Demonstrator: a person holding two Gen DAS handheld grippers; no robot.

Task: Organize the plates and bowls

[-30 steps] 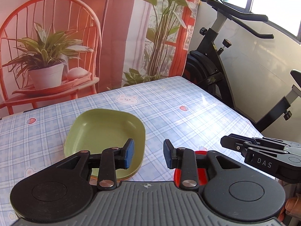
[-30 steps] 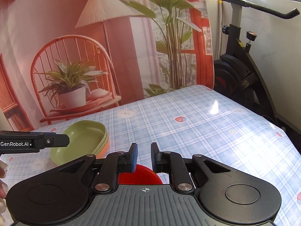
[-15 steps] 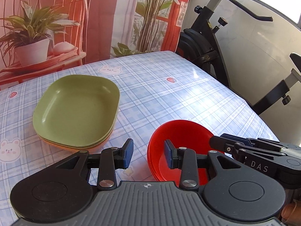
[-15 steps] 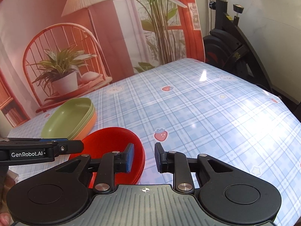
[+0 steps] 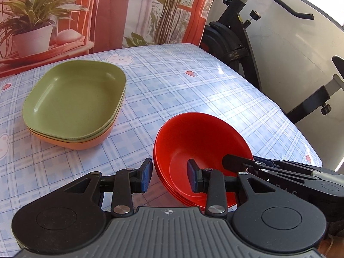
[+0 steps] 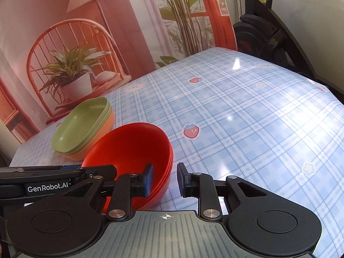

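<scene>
A stack of red bowls (image 5: 200,144) sits near the table's front edge, also in the right wrist view (image 6: 129,150). My left gripper (image 5: 169,175) is open, its jaws straddling the stack's left rim, one finger inside and one outside. My right gripper (image 6: 165,178) is open and straddles the right rim the same way. Neither gripper is closed on the rim. A stack of green plates on an orange one (image 5: 73,103) lies to the left and behind the bowls, also in the right wrist view (image 6: 83,126).
The table wears a blue plaid cloth (image 6: 247,116) with strawberry and bear prints. An exercise bike (image 5: 247,34) stands past the table's right edge. A printed backdrop with a chair and plants (image 6: 86,43) hangs behind the table.
Both grippers have tilted down and moved in on the red bowls. The jaws of each now straddle the rim. The right gripper has opened wider.
</scene>
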